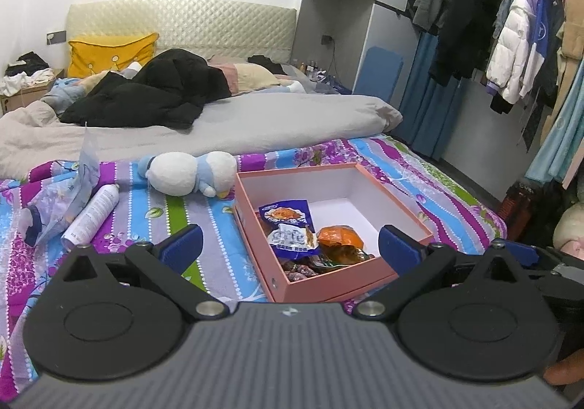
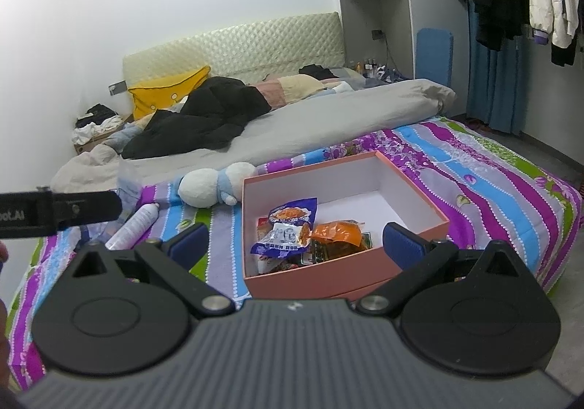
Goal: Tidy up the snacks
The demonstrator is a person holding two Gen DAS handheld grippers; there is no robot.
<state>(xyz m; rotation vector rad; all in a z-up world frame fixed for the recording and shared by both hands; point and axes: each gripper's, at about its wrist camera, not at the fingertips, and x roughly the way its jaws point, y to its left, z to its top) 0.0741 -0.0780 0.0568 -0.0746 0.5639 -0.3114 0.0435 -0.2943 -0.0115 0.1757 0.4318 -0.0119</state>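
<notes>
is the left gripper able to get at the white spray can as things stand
Probably yes: the left gripper is open and empty, and the white spray can lies uncovered on the striped sheet, though crumpled plastic wrap sits against it.

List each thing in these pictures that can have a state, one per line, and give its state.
Pink box: open, lid off, near half holding snacks.
Blue snack packet: in the box, on top of the pile.
Orange snack packet: in the box.
Spray can: lying on its side.
Plush toy: lying down.
Left claw: open, empty.
Right claw: open, empty.
</notes>
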